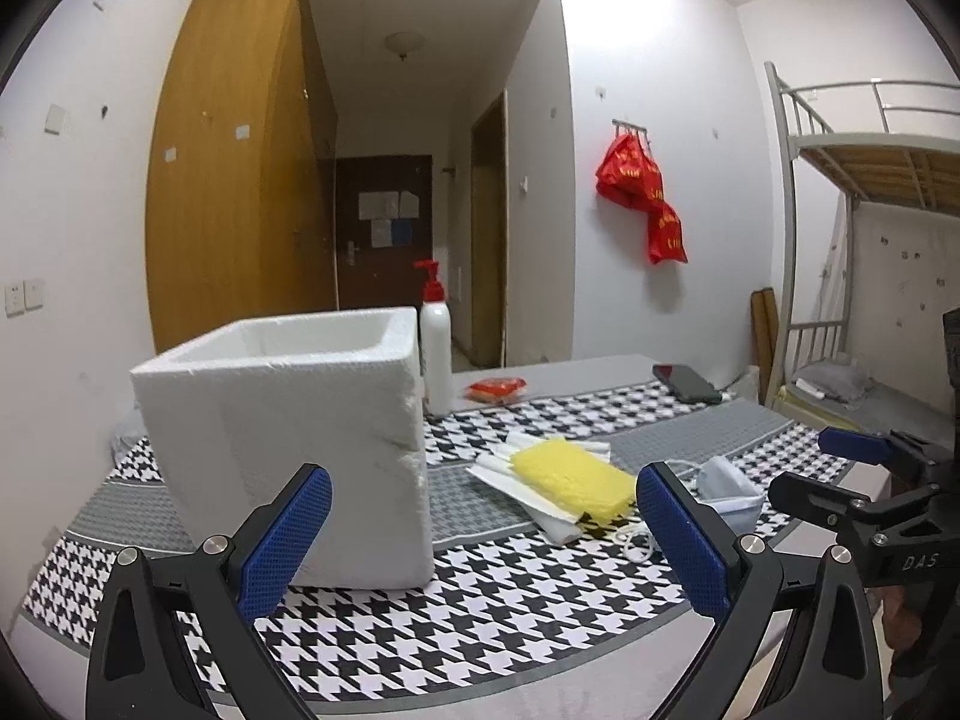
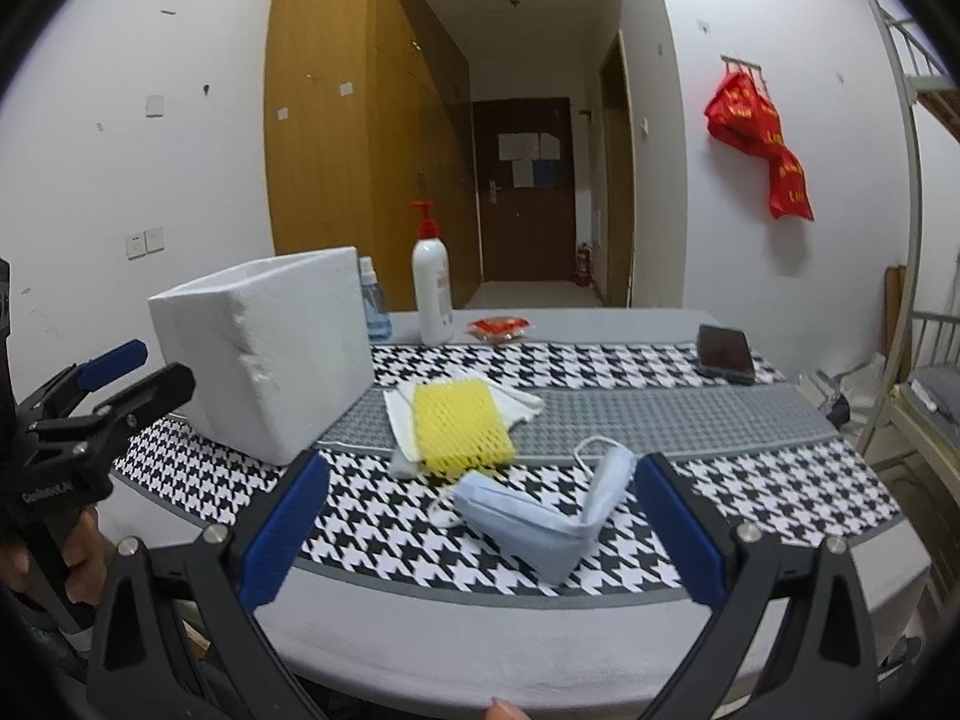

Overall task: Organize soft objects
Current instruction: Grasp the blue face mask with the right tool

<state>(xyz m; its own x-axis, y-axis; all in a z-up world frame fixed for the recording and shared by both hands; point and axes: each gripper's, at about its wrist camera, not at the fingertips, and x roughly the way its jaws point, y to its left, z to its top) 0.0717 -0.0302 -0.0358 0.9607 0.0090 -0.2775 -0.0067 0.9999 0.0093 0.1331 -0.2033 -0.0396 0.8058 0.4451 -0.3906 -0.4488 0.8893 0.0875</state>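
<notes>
Both grippers hang wide open and empty at the table's near edge: the right gripper (image 2: 480, 534) faces the blue face mask (image 2: 534, 516), the left gripper (image 1: 483, 540) the foam box (image 1: 282, 456). Behind the mask, yellow foam netting (image 2: 459, 426) lies on white tissue (image 2: 516, 405). A careless pinch might snag only the mask's ear loop, and the light box beyond could tip.
</notes>
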